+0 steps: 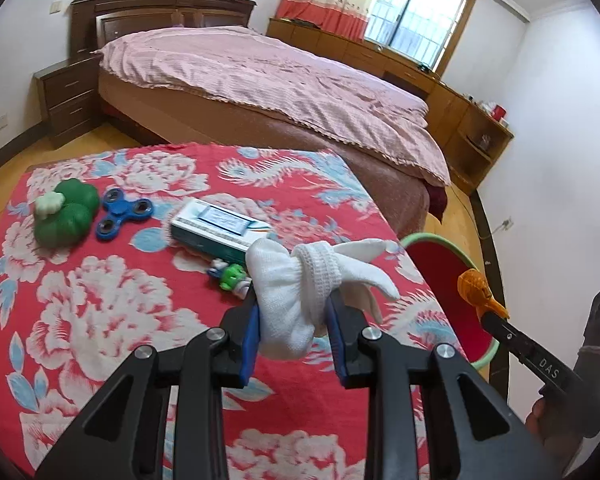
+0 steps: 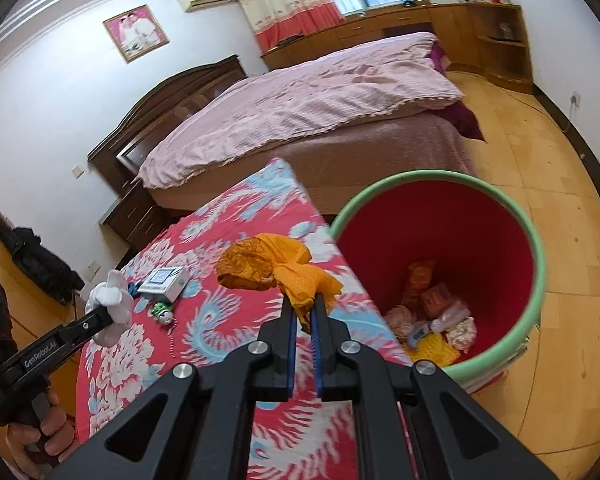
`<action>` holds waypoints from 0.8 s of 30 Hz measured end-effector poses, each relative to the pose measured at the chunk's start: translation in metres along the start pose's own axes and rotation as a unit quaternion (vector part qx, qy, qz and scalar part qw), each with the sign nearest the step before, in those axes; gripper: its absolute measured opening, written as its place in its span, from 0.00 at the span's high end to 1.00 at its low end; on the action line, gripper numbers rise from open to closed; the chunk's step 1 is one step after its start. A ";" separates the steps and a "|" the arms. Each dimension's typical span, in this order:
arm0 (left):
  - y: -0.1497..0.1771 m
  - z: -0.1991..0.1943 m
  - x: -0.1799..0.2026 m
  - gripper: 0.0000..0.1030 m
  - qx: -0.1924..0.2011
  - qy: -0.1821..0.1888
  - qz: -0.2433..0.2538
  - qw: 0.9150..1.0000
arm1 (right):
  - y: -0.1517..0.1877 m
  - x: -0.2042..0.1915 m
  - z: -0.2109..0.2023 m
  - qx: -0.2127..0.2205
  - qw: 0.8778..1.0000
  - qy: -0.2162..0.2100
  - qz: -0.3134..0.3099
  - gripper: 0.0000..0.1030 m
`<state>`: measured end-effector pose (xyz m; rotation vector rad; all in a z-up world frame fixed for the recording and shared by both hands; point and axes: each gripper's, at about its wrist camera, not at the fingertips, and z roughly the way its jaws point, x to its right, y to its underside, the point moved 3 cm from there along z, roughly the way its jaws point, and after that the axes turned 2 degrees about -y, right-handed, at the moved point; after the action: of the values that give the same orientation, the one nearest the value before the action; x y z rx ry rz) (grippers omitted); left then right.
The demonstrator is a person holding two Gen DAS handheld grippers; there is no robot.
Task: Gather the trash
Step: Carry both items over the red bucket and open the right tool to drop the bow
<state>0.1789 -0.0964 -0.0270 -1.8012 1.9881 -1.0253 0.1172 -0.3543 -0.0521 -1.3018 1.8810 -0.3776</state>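
A bed [image 1: 260, 80] is seen behind the work area. In front of it stands the bench [image 1: 100, 320], covered by a red floral cloth. A bin [image 2: 536, 248], red inside with a green rim, stands on the floor just beside the bench's right edge; wrappers and other trash are already seen at its bottom.

On the bench, well apart from the bin, a green toy [image 1: 66, 212], a blue spinner [image 1: 122, 212], a box [image 1: 216, 226] and a small figure [image 1: 230, 276] are left lying.

A white glove [image 1: 300, 292] is held by the left gripper [image 1: 292, 320]; the fingers are closed partway on its bunched body, which fills the gap between them. The glove is held above the bench, with its fingers pointing right, toward the bin.

An orange wrapper [image 2: 276, 268] is pinched by the right gripper [image 2: 303, 312]; the fingers are nearly closed, with only a thin gap taken up by a corner of the wrapper. The bulk of the wrapper extends forward and left of the fingertips, above the bench edge.

The bin mouth lies to the right of and below the right gripper, which is judged the nearer of the two. A short move to the right is judged sufficient to bring the wrapper over the opening; the glove must be carried farther, across the bench edge.
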 end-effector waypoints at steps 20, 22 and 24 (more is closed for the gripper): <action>0.012 0.027 0.091 0.71 -0.031 0.032 0.088 0.995 | 0.005 0.087 -0.010 0.007 0.995 0.043 0.087 0.88; 0.013 0.030 0.097 0.71 -0.034 0.036 0.093 0.994 | 0.005 0.092 -0.009 0.006 0.995 0.046 0.092 0.85; 0.014 0.035 0.105 0.71 -0.039 0.040 0.097 0.994 | 0.006 0.097 -0.009 0.006 0.994 0.049 0.098 0.81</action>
<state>0.1698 -0.2072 -0.0344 -1.5862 2.2288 -0.9869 0.0920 -0.4392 -0.0926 -1.0966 2.0640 -0.3554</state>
